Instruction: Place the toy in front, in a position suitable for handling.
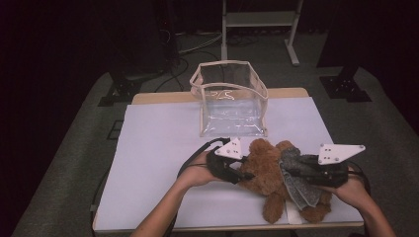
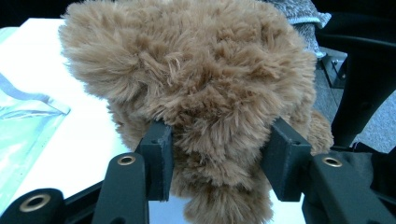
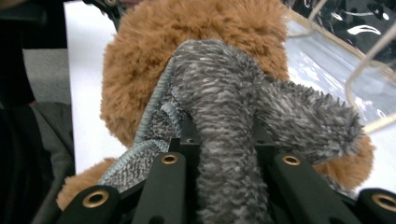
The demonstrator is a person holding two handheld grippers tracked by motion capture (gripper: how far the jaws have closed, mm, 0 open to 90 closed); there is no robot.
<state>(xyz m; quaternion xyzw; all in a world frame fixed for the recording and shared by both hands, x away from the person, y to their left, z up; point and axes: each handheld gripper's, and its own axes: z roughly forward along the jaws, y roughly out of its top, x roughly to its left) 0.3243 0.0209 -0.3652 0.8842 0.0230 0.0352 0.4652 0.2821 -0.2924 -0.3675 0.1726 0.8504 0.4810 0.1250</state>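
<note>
Teddy bear (image 1: 264,170) at the table's near edge, in front of clear bag (image 1: 230,98). Left gripper (image 2: 219,158) clamps its fur; right gripper (image 3: 224,154) pinches grey cloth (image 3: 224,107). Likely next: lift together into the bag.

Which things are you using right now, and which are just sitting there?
Being used: teddy bear, its grey jacket, left gripper squeezing the bear, right gripper pinching the jacket.
Just sitting there: clear bag, white table, metal stand.

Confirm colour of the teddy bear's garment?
Mottled grey knit garment with a lighter grey-blue edge, on the brown teddy bear. Right gripper view shows it best.
</note>
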